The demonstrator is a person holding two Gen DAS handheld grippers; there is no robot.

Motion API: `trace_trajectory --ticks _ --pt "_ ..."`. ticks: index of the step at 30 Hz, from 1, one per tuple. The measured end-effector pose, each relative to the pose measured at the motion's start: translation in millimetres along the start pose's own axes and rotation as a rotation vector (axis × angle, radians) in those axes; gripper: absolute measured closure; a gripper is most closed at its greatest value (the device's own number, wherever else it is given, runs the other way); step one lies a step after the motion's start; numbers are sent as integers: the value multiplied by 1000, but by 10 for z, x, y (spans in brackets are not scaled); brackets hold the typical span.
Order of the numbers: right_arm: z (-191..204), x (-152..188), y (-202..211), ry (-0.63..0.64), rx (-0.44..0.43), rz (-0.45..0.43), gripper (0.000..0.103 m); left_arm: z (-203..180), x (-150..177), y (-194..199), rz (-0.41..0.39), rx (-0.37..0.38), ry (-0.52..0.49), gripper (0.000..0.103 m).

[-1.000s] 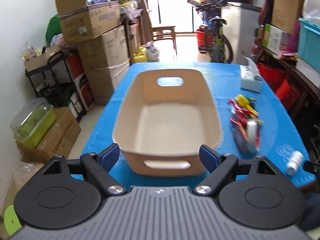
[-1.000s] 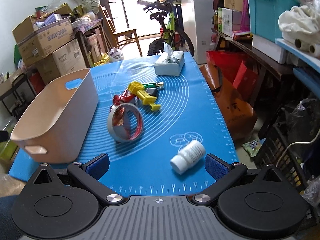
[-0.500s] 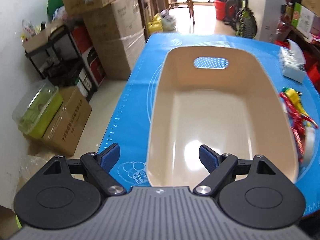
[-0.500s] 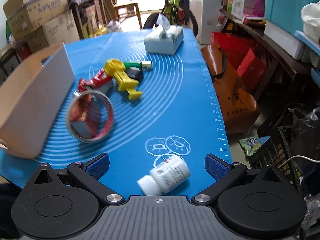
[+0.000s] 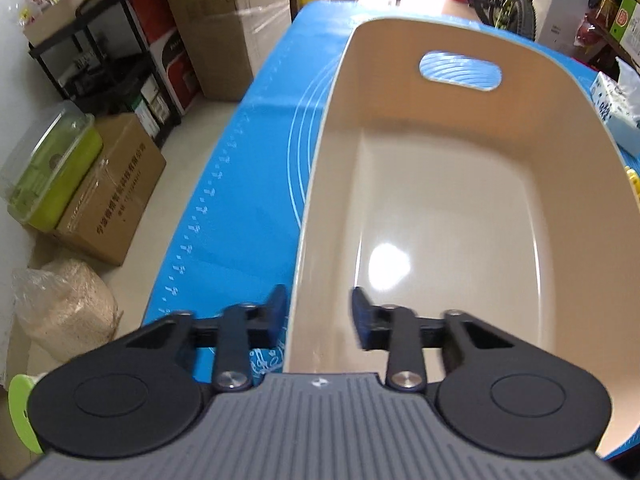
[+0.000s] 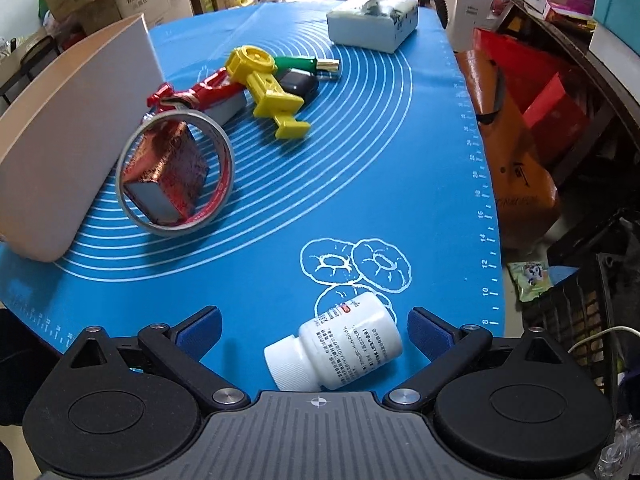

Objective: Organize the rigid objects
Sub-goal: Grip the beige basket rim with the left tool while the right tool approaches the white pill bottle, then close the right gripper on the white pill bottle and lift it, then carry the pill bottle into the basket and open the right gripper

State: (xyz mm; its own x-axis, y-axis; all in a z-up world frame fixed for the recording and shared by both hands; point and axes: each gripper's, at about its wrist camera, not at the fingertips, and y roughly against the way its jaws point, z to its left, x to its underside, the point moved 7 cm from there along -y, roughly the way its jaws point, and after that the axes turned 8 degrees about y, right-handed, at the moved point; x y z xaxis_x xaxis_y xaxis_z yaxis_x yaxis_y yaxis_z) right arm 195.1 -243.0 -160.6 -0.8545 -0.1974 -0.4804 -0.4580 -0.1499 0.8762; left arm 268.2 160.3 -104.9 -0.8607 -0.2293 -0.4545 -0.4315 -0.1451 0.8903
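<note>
- The left gripper [image 5: 319, 316] was closing, its jaws narrowed around the near-left wall of the beige bin [image 5: 568, 92]: one blue pad sat outside the rim, the other inside. The left pad lay against the wall; a gap remained at the right pad.
- The right gripper [image 6: 314, 330] stood wide open, pointing steeply down, with one white pill bottle [image 6: 338, 346] lying between its fingers, neither pad touching it.
- The bottle lay on its side on the blue mat [image 6: 400, 168], cap toward the camera and lower left, its long axis slanting to the upper right.
- The single bin ran lengthwise away from the left camera, nothing visible inside, a handle slot in its far wall.
- Beside the bin's right wall lay one roll of tape [image 6: 176, 176] propped over a red foil-wrapped block [image 6: 166, 174].
- Farther on were one yellow toy [image 6: 266, 84], a green-handled piece [image 6: 306, 65], a dark small object [image 6: 297, 81] and a red wrapped item [image 6: 200, 94], clustered and touching.
- One tissue box [image 6: 372, 20] sat at the mat's far end, well apart.
</note>
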Motion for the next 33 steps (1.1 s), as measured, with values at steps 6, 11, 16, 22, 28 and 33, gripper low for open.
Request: trace_trajectory --ticks 6,11,16,22,28,33 --pt "27 43 -59 37 40 58 6 59 -33 5 19 32 39 93" --pt "39 48 -63 47 54 71 15 71 -46 6 15 35 36 93" --pt "40 44 -37 57 64 66 32 66 -56 8 12 35 36 93" --pt "1 6 59 51 82 34 32 64 -57 1 9 33 32 93" --pt "61 -313 317 22 114 -105 32 74 -59 0 9 35 25 93" --pt "346 -875 626 -3 80 -306 32 54 -62 12 4 31 4 94"
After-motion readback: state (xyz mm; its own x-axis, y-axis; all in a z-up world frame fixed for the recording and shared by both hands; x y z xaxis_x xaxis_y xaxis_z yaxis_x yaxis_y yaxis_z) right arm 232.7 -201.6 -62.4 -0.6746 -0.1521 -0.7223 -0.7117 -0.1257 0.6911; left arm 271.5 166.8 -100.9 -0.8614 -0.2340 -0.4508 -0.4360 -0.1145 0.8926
